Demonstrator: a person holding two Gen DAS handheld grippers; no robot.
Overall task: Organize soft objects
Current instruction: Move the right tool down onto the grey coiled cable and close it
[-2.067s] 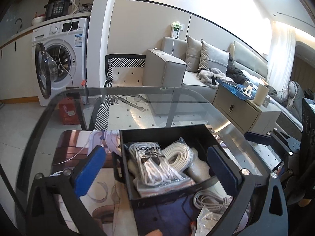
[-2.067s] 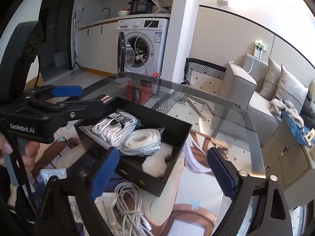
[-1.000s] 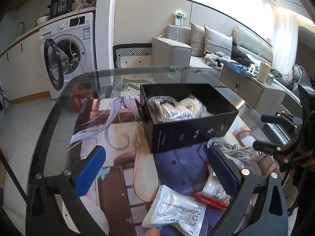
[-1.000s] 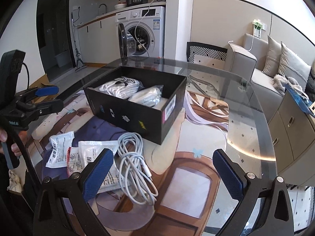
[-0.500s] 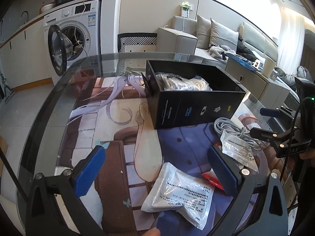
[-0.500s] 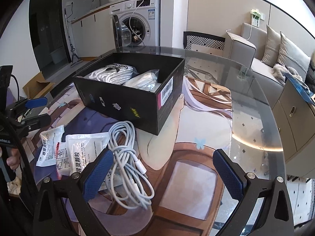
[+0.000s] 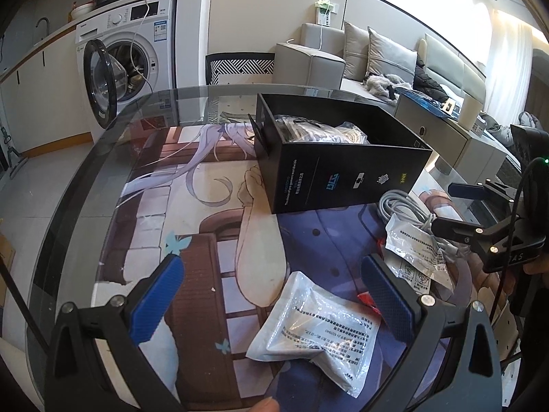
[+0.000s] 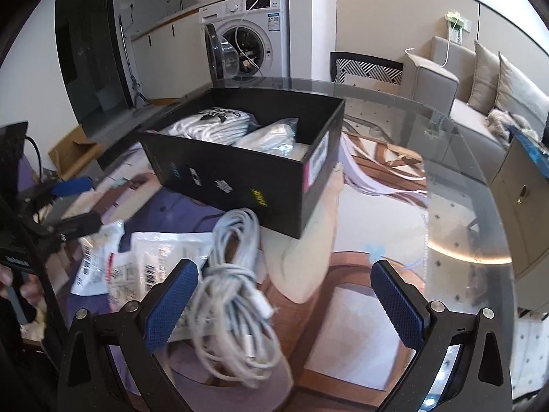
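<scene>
Both tools are spread wide with nothing between the fingers: the left tool [image 7: 271, 295] hovers over a white plastic packet [image 7: 315, 329] on the counter [image 7: 85, 185], the right tool [image 8: 284, 295] over a coiled grey cable [image 8: 233, 295]. Just behind sits the black box [image 8: 240, 171], bagged soft items inside.

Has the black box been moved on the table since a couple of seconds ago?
Cannot tell. The black box looks farther off, but its corner lies on the same pale arm in the mat picture, so probably only the cameras pulled back.
</scene>
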